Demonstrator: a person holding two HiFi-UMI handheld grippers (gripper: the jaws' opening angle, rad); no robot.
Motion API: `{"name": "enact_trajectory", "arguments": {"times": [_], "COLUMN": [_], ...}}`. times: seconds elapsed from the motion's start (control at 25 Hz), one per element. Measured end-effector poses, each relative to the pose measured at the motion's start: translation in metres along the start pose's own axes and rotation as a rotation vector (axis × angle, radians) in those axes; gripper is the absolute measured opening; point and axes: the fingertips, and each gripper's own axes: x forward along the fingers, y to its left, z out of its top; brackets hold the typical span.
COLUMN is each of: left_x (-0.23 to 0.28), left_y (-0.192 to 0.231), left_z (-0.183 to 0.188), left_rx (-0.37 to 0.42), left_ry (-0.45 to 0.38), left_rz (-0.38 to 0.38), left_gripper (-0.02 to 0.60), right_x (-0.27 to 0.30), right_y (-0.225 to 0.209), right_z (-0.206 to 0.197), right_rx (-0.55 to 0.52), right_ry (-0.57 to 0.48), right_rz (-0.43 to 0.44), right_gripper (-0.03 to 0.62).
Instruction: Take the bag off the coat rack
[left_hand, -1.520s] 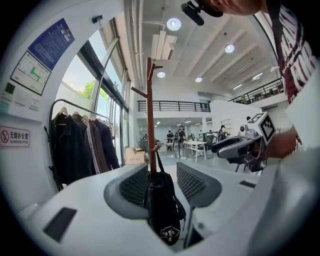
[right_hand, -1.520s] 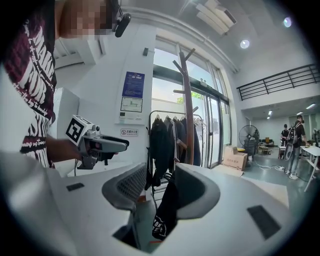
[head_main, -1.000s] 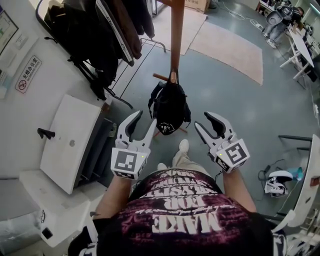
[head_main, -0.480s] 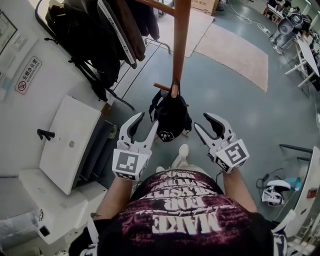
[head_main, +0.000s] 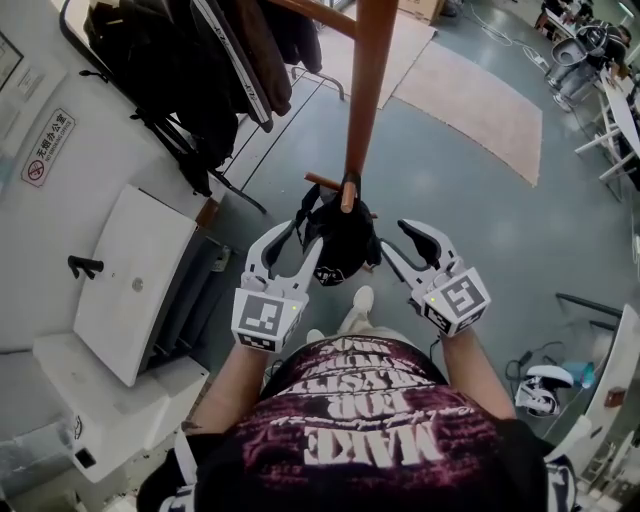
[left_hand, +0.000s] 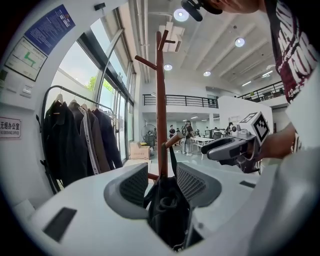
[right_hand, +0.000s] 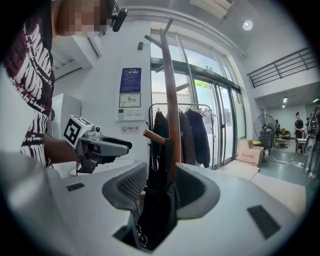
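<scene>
Both hand-held grippers have closed in on the coat rack (head_main: 365, 90) over the last second. Earlier they stood clearly short of the bag (head_main: 341, 235); now they flank it, the left hand-held gripper (head_main: 298, 238) just beside one side and the right hand-held gripper (head_main: 398, 240) just beside the other. Each has its jaws spread wide, with nothing clamped. In each gripper view the dark bag fills the gap between the pads, but the pads do not press on it.

The black bag has not moved. It hangs by its strap from a low peg (head_main: 322, 182) on the rack's wooden pole, so lifting it off is, by my reading, not yet begun; this looks like the end of the approach, with a grip on the bag or its strap still to come.

How the strap loops over the peg is too small to make out. Each gripper's own body cuts off the bag's lower part, and the bag hides most of the rack's foot. From the head view I cannot tell whether the left gripper's inner jaw already brushes the bag.
</scene>
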Motion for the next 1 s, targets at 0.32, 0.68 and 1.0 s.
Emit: {"name": "enact_trajectory", "arguments": {"times": [0.32, 0.68, 1.0], "left_x": [0.036, 0.078, 0.103], "left_y": [0.003, -0.006, -0.011], "left_z": [-0.019, -0.042, -0.049], "left_rx": [0.017, 0.016, 0.088], "left_ry": [0.049, 0.089, 0.102], "left_rz": [-0.030, -0.074, -0.063], "left_gripper": [0.181, 0.180, 0.121], "right_x": [0.034, 0.068, 0.087], "right_y": [-0.010, -0.010, -0.012], "right_z": [-0.025, -0.051, -0.061], "right_rx": [0.020, 0.025, 0.016], "right_ry": [0.053, 0.116, 0.135], "right_rz": [0.058, 0.108, 0.108], "right_gripper": [0.169, 0.161, 0.140]}}
